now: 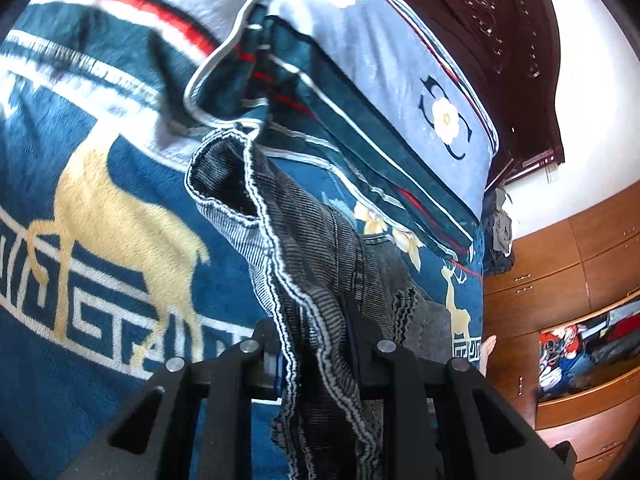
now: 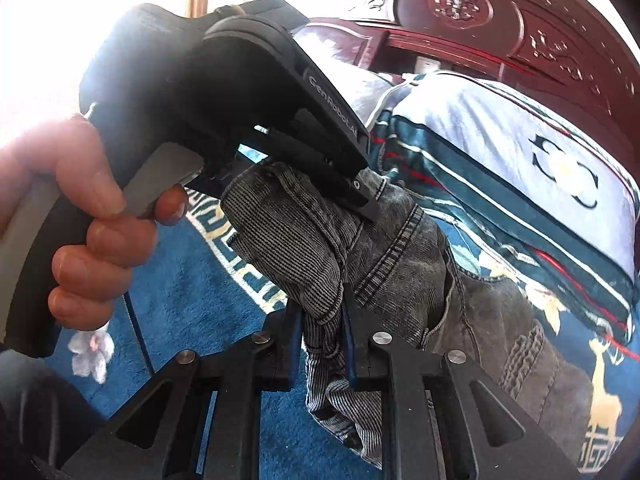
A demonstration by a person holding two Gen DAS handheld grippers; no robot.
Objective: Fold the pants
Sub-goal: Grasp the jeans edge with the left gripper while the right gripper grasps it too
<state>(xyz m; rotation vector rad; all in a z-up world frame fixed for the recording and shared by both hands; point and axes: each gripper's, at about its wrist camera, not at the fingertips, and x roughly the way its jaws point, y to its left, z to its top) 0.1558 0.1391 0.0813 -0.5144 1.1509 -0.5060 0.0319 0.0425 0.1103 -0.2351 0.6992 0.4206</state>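
both grippers are clamped on the pants and the fabric is up off the bed. in the left wrist view the left gripper (image 1: 316, 344) has its jaws pinched narrow on a bunched, turned-out stretch of the grey striped pants (image 1: 304, 248), white seam stitching running right down between the fingers, and one open leg end (image 1: 224, 184) gapes just ahead, hanging above the blue blanket (image 1: 80, 280) with its golden deer (image 1: 120, 216). beyond the fabric a folded quilt (image 1: 384, 80), pale blue with a white flower, lies on the bed against the dark carved headboard (image 1: 500, 20), and orange-brown drawers (image 1: 560, 264) stand off to the right. over to the right wrist view: the right gripper (image 2: 322, 332) squeezes a thick wad of the pants (image 2: 380, 248) between its blue-padded fingers (image 2: 349, 344), the jaws close together with cloth filling the gap. the denim rises from there straight up to the left gripper (image 2: 356, 184), which bites the same bundle from above, the two tools near each other. the person's left hand (image 2: 80, 216) wraps the handle on the left side of this view, finger on the grey trigger (image 2: 160, 184). the rest of the pants trails down to the right onto the blue blanket (image 2: 192, 280), beside the quilt (image 2: 500, 152) and headboard (image 2: 520, 12).
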